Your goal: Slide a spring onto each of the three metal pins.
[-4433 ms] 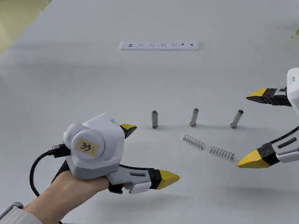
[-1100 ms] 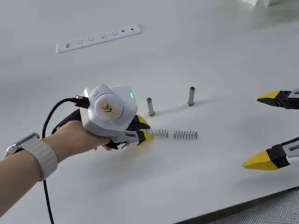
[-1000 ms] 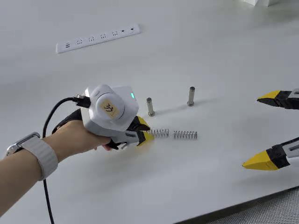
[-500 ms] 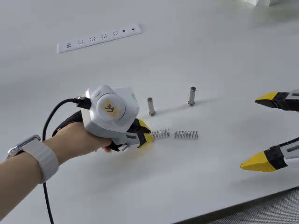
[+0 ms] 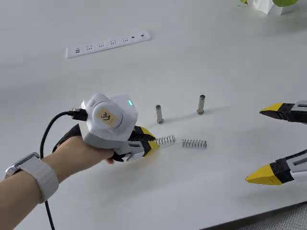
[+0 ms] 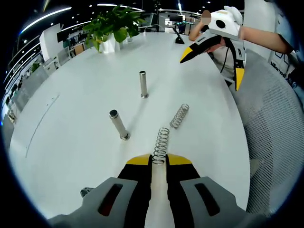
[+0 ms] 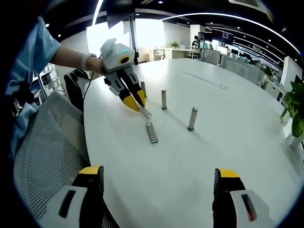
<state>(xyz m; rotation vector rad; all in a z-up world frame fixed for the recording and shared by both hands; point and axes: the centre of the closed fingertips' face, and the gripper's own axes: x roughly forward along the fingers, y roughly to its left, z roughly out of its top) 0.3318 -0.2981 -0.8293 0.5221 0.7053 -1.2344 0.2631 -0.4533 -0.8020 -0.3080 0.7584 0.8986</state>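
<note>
My left gripper (image 5: 151,144) is shut on the near end of a spring (image 5: 166,140) that lies on the white table (image 5: 144,191). In the left gripper view the spring (image 6: 161,141) runs forward from the closed yellow tips (image 6: 159,159). A second spring (image 5: 194,143) lies loose just beyond it. Two bare metal pins (image 5: 159,114) (image 5: 201,104) stand upright behind the springs. A third pin (image 7: 143,89) with a spring on it stands behind the left gripper in the right gripper view. My right gripper (image 5: 267,143) hangs wide open at the right, off the springs.
A white power strip (image 5: 109,44) lies at the back of the table. The table's front edge (image 5: 268,211) runs close under the right gripper, with a mesh chair seat below it. The left gripper's black cable (image 5: 45,143) trails off to the left.
Since 4.4 s ago my left gripper has moved to the nearer spring and shut on its end. Over the last second it has held still; the view itself shifted slightly.
</note>
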